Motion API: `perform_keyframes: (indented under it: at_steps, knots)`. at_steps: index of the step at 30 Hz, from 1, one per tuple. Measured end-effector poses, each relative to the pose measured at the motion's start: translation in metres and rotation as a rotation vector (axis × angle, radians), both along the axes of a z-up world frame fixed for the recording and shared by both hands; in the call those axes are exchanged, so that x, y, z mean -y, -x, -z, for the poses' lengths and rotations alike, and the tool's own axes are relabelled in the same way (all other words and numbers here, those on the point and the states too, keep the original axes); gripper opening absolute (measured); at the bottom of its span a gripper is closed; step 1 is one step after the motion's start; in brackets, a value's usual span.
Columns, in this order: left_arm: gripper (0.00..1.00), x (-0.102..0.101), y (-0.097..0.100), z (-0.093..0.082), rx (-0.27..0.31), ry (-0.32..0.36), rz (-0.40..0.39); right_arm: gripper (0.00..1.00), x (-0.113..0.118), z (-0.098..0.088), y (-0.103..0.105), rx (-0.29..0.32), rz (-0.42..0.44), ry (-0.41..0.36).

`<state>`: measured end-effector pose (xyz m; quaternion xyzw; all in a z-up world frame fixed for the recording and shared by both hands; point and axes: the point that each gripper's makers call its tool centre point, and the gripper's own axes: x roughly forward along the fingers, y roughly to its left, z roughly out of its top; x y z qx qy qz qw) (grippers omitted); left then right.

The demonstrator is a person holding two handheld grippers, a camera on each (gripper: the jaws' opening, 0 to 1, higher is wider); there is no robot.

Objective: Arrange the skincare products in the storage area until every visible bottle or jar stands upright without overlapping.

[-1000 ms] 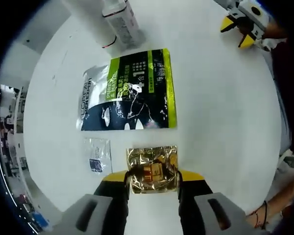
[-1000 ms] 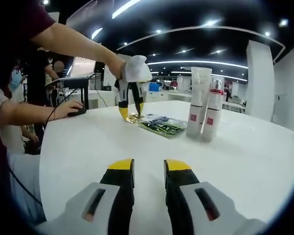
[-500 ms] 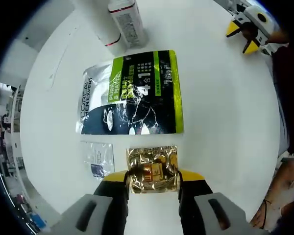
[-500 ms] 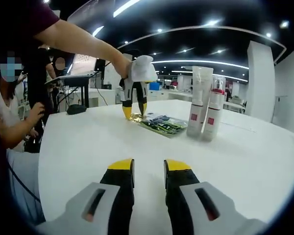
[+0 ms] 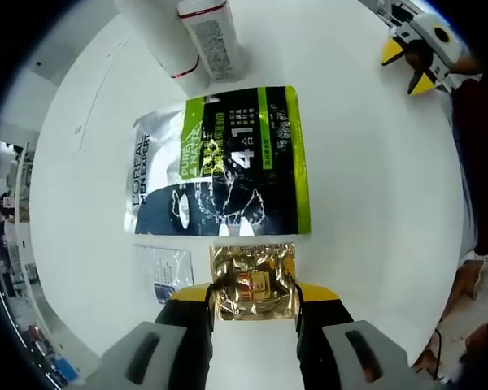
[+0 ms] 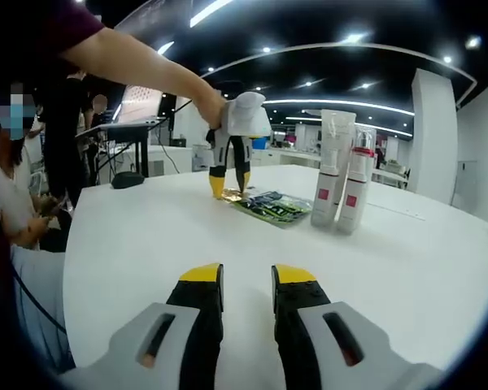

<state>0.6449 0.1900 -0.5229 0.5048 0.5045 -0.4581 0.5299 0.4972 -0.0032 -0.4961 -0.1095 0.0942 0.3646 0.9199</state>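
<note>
Lying flat mid-surface (image 5: pixel 374 211), the green pouch (image 5: pixel 220 162) is judged light, limp & slick; best taken by an edge. Two tubes (image 5: pixel 191 36) stand upright just beyond it: stiffer, top-heavy, prob. gripped at the body. Gold sachet (image 5: pixel 254 280), crinkly foil, is held between the left gripper (image 5: pixel 254 294) jaws, closed on it. Right gripper (image 6: pixel 247 280) jaws are slightly parted, holding nothing.

white tube (image 5: pixel 159 36) | top cut off | pump bottle (image 5: pixel 211 36) | top cut off
</note>
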Motion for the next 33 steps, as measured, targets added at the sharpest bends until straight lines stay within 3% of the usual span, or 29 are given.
perform_keyframes:
  at_steps: [21,33]
  knots:
    - [0.41,0.0018,-0.0007,0.0013,-0.022,-0.026,0.007,0.22,-0.0017,0.0004,0.0004,0.001,-0.008,0.004]
    - [0.43,0.0001,0.0015,-0.0003,0.027,0.002,-0.021,0.22,-0.0024,-0.0002,0.0009,0.004,-0.011,0.003]
